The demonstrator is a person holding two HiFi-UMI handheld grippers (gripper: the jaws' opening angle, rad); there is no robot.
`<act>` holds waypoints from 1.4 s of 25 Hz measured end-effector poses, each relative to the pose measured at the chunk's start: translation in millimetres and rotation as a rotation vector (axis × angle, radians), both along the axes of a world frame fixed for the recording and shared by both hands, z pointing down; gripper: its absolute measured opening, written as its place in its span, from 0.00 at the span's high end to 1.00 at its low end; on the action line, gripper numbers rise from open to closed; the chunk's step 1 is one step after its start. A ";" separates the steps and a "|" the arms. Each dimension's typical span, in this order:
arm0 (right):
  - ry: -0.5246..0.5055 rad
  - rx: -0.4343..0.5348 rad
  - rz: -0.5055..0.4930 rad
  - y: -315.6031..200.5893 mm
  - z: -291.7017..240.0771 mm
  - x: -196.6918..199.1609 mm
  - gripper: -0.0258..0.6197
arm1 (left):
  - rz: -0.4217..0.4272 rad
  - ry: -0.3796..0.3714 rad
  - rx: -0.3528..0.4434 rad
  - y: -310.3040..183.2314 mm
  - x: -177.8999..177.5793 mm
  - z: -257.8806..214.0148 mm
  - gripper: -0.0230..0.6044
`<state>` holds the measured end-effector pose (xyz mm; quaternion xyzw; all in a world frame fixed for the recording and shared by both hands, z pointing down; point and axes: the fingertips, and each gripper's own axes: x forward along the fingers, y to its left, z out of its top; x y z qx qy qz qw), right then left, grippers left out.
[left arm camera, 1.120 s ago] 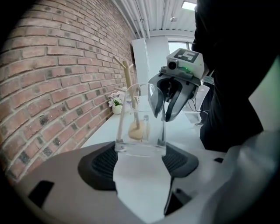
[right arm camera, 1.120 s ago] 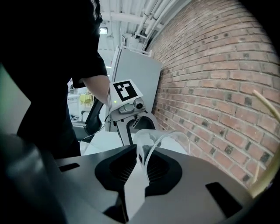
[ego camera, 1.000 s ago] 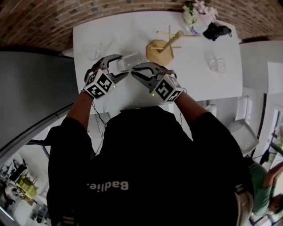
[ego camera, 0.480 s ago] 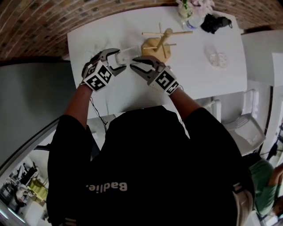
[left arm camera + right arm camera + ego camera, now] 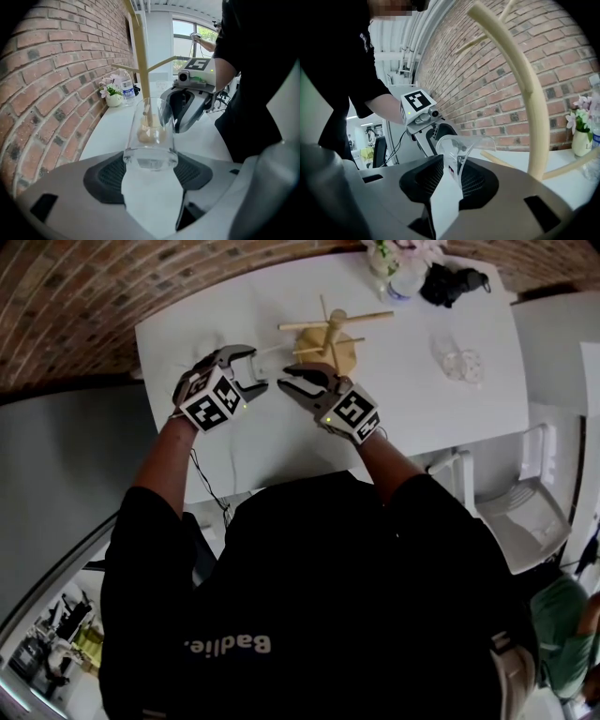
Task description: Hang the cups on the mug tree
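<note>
A clear glass cup (image 5: pixel 150 131) hangs in the air, and my left gripper (image 5: pixel 150 172) is shut on its base. The cup's handle (image 5: pixel 461 161) sits between the pads of my right gripper (image 5: pixel 446 183). Those jaws have just been opening, and a gap shows beside the handle. In the head view, the left gripper (image 5: pixel 255 369) and right gripper (image 5: pixel 283 385) face each other tip to tip over the white table (image 5: pixel 412 399). The wooden mug tree (image 5: pixel 333 338) stands just behind them with bare pegs. Its trunk (image 5: pixel 140 51) rises right behind the cup.
Another clear cup (image 5: pixel 457 367) sits on the table's right side. A flower vase (image 5: pixel 384 261), a bottle and a black object (image 5: pixel 452 282) stand at the far edge against the brick wall. A white chair (image 5: pixel 525 512) is off the table's right end.
Both grippers have moved with the cup toward the far side of the table, a little closer to the mug tree. The right gripper has rolled and its jaws stand wider.
</note>
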<state>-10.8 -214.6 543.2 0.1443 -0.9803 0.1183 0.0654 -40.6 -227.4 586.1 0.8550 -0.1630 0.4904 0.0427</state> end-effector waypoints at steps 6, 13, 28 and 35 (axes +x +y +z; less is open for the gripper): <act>-0.069 -0.122 -0.010 -7.0 13.2 17.4 0.78 | 0.004 -0.009 -0.046 -2.7 10.3 6.9 0.46; -0.173 -0.267 -0.041 -13.7 18.9 28.2 0.77 | -0.011 0.011 -0.050 -8.0 22.3 3.7 0.46; -0.270 -0.400 -0.018 -25.2 33.7 40.2 0.73 | -0.029 0.011 -0.035 -16.9 32.9 5.9 0.46; -0.266 -0.423 -0.008 -26.9 41.2 46.7 0.72 | -0.017 -0.016 -0.032 -18.4 39.3 9.1 0.46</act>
